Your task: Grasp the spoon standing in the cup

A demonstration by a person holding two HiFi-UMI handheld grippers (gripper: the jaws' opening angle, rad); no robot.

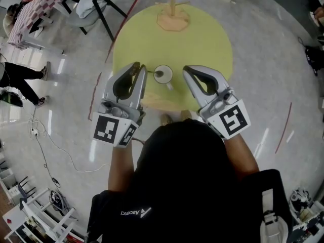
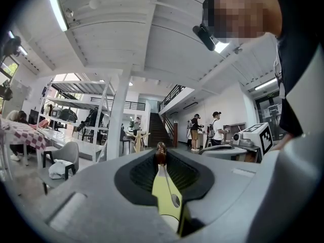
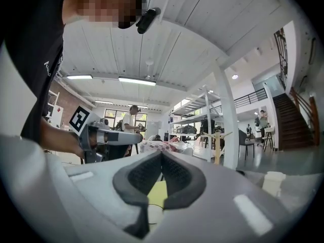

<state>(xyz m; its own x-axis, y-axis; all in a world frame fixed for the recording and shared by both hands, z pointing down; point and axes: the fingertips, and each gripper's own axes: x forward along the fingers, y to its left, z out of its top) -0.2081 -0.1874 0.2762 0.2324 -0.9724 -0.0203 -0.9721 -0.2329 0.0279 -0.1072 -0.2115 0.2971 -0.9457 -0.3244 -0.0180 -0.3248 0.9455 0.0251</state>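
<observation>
Brown-tipped spoon (image 2: 161, 155) is standing in white cup (image 1: 169, 74) by the near edge of yellow table (image 1: 202, 39), leaning twd left gripper (image 1: 143, 71). We're pinching its handle end w/ left fingers nearly together. Right gripper (image 1: 186, 71) is hovering just beside cup, fingers together, empty. We're judging it light, stiff, prob. slippery on the shaft, so gripping high on the handle suits. Cup's holding only the spoon, as far as we're seeing.

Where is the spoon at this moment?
In the left gripper view, the spoon is pinched by its brown end in the left gripper; the head view places it just left of the white cup on the yellow table.
</observation>
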